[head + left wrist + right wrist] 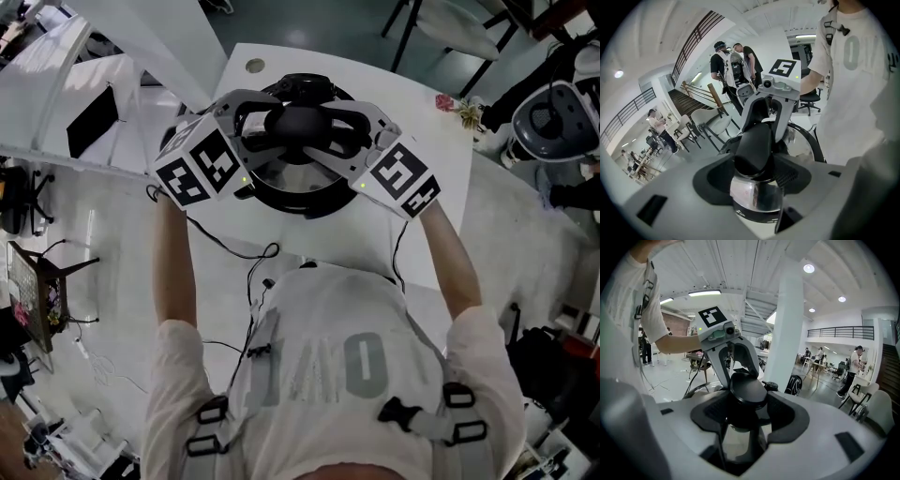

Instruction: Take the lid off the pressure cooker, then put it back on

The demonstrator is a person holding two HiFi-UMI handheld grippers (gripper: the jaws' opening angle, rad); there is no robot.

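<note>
The pressure cooker [292,199] stands on a white table [422,169], with its steel lid [281,176] over it. I cannot tell whether the lid is seated. The lid's black handle [300,125] lies between both grippers. My left gripper [275,125] is shut on the handle [754,150] from the left, and its fingertips meet around it [757,165]. From the right, my right gripper [330,127] is shut on the same handle [747,387], its own jaws [745,405] pressed to either side. Each gripper view shows the other gripper straight across the handle.
A black side handle [305,86] juts from the cooker's far side. Pink flowers [459,108] lie at the table's right edge. Cables [253,258] trail over the near edge. Another person with a white device [553,122] is at the right, and chairs [705,119] stand beyond.
</note>
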